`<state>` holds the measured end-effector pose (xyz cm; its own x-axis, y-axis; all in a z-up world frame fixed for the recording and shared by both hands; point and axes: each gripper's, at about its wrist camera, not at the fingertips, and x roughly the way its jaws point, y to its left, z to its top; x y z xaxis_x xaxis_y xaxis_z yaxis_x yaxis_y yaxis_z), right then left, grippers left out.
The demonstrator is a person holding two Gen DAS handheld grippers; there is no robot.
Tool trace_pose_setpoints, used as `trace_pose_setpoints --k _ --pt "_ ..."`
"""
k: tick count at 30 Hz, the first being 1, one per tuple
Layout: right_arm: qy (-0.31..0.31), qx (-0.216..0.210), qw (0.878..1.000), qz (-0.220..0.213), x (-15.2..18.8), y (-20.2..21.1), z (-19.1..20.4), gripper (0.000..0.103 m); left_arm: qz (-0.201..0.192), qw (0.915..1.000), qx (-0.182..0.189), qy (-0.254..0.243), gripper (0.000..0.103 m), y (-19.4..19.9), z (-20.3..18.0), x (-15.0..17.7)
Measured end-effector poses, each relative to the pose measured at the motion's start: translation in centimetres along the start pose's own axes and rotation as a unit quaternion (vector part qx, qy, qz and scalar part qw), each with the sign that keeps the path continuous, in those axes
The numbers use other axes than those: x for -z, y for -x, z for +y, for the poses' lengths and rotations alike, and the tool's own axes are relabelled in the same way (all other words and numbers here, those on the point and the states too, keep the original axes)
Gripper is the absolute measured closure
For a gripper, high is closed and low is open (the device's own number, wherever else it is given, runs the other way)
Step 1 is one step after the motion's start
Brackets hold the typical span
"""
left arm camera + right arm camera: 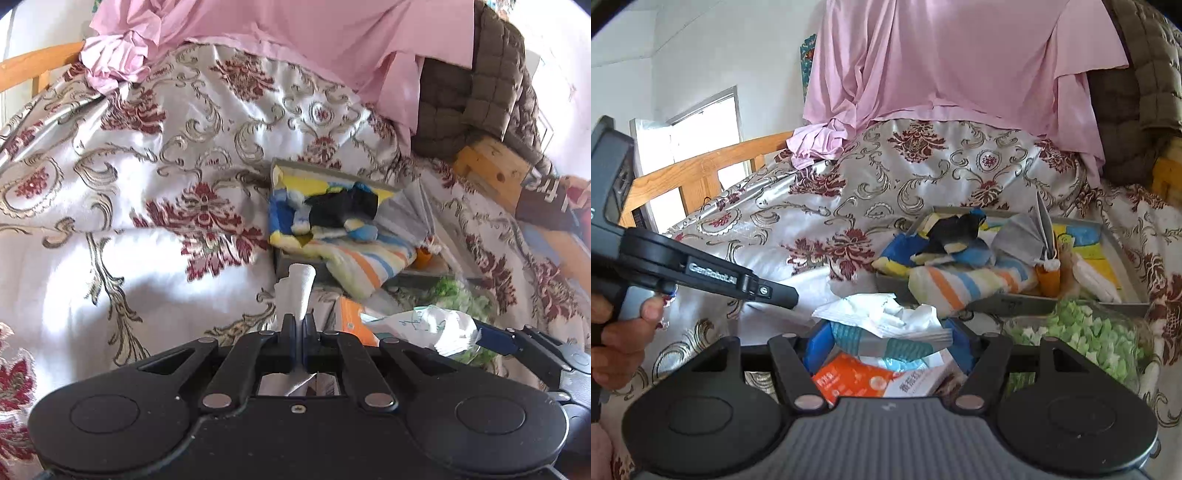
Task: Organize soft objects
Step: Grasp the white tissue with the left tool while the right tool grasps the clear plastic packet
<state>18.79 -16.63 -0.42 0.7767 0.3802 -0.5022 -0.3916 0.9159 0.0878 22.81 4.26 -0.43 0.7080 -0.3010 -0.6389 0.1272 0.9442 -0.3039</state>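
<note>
Left tool [297, 325] clamped on white cloth [301, 288], its lower end hidden behind pads.

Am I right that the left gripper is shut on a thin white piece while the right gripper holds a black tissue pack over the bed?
Not quite: the tissue pack in the right gripper is teal and white, as the right wrist view shows. The left gripper is indeed shut on the thin white piece.
</note>
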Motion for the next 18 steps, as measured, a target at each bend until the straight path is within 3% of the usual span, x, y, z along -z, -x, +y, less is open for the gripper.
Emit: trace_pose_setpoints --k 10,15,16,18 --pt "-0.001 -0.012 1.0 0.017 0.7 -1.7 -0.4 0.032 0.048 0.9982 -0.025 -0.027 0.1 -3.5 -0.2 1.2" --pt "-0.001 -0.006 1.0 0.03 1.1 -2.4 -0.6 0.032 0.074 0.9961 -0.031 -0.037 0.094 -5.1 0.0 1.8" --pt "0.0 -0.004 1.0 0.031 1.1 -2.6 -0.7 0.033 0.078 0.9956 -0.034 -0.04 0.094 -5.3 0.0 1.9" --pt "0.001 0.001 0.999 0.035 1.1 -2.9 -0.8 0.051 0.082 0.9949 -0.038 -0.046 0.094 -5.7 0.0 2.1"
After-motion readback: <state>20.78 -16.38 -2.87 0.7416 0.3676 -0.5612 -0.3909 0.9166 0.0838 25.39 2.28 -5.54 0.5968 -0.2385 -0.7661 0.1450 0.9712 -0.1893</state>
